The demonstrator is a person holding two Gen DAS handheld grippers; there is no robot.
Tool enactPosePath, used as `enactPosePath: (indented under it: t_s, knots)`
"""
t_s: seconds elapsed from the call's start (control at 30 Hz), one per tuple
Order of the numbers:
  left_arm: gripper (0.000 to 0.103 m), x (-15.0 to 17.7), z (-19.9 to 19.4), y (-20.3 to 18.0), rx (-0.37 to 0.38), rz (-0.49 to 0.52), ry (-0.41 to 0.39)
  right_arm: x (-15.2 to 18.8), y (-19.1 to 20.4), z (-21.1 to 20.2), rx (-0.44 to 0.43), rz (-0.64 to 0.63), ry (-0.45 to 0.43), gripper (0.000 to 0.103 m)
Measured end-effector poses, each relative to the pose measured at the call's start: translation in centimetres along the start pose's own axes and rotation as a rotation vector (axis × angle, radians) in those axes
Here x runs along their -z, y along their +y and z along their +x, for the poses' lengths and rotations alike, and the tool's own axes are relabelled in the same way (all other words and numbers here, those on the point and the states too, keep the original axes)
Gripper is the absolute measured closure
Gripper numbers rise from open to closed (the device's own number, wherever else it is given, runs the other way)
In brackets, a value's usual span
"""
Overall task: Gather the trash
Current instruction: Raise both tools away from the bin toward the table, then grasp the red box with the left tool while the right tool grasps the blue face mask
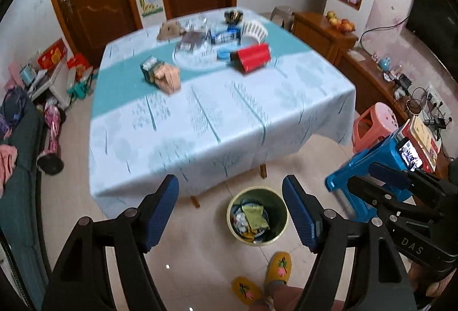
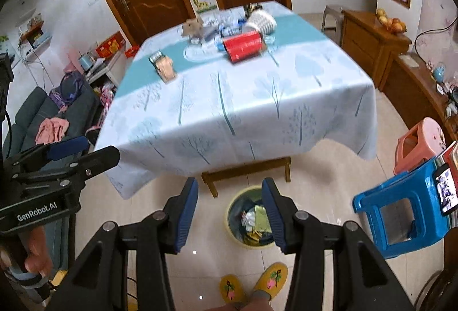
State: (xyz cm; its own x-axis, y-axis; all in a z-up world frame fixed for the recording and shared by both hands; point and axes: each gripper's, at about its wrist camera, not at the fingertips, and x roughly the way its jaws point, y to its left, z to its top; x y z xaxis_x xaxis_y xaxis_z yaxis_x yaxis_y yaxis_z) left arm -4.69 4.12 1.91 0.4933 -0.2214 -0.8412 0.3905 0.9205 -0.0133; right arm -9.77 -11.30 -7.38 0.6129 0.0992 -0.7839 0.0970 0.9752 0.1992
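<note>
You are holding both the left gripper [image 1: 230, 213] and right gripper [image 2: 230, 215] open and empty above the bin [image 1: 257, 216], risking clipping the surface [image 1: 200, 122] edge when reaching

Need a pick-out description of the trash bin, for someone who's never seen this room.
Start at the big table with the pale blue tree-print cloth. On the tiled floor just off its near edge, beside a wooden table leg, stands the trash bin. It is a round, open-topped, pale yellow-green bucket with wrappers inside, unlike the square blue stool and pink stool to its right.
</note>
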Motion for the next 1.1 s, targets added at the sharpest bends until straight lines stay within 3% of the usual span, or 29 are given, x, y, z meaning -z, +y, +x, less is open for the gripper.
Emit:
enactPosePath:
  t_s: [0.2, 0.53, 0.73, 1.1]
  knots:
    - [0.029, -2.9, -1.9, -0.2, 0.012, 0.071, -0.077, -2.4, 0.3, -2.2, 0.040, 0.005, -0.076, 0.057]
    - [0.029, -9.0, -0.4, -1.5, -0.001, 0.148, -0.141, -6.8, -1.8, -2.4, 0.031, 0.046, -0.115, 0.057]
    - [0.029, -13.9, 4.8, -3.1, -0.010, 0.182, -0.108, -11.2, -4.6, 0.7, 0.004, 0.031, -0.100, 0.057]
    - [0.029, -23.8, 20.5, -7.7, -0.119, 0.314, 0.043, -21.5, -11.5, 9.7, -0.099, -0.044, 0.048, 0.056]
